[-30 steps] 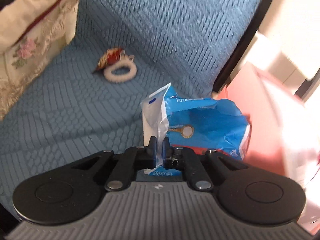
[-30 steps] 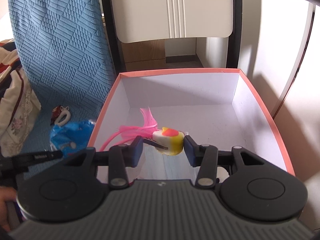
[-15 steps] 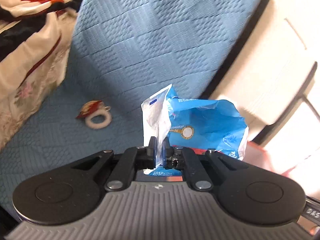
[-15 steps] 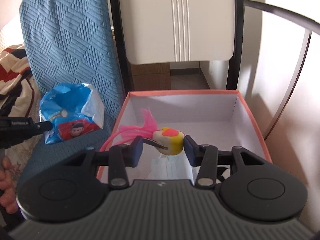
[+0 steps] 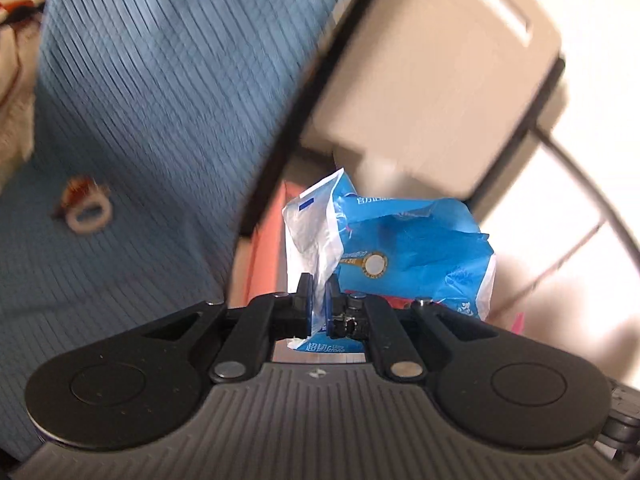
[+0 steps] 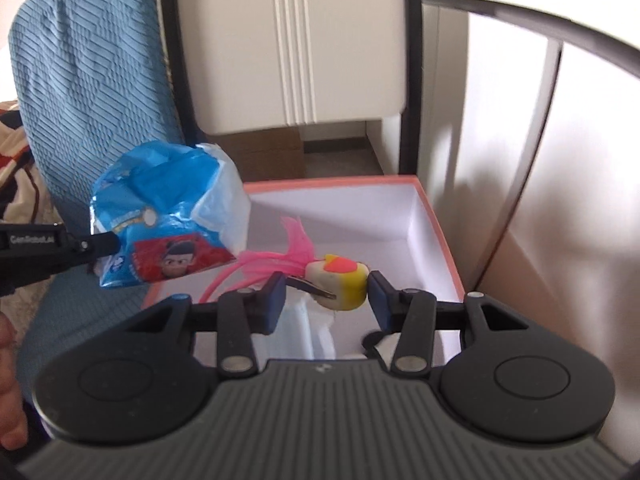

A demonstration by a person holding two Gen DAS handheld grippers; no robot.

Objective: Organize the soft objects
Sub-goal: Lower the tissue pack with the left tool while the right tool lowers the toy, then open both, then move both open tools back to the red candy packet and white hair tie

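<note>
My left gripper [image 5: 318, 304] is shut on a blue and white plastic tissue pack [image 5: 396, 256] and holds it in the air; in the right wrist view the pack [image 6: 168, 216] hangs at the left edge of the pink-rimmed box [image 6: 440, 240]. My right gripper [image 6: 326, 300] is shut on a small white and yellow toy with pink feathers [image 6: 340, 284] and holds it above the box. A red and white hair tie [image 5: 86, 210] lies on the blue cover [image 5: 140, 120].
A cream chair back with a black frame [image 6: 296, 48] stands behind the box. A patterned cloth [image 6: 16, 152] lies at the far left. White items [image 6: 316, 332] lie on the box floor under my right gripper.
My left gripper has lifted the tissue pack off the blue cover and carried it right, to the box's left edge. My right gripper keeps holding the feather toy over the box.
</note>
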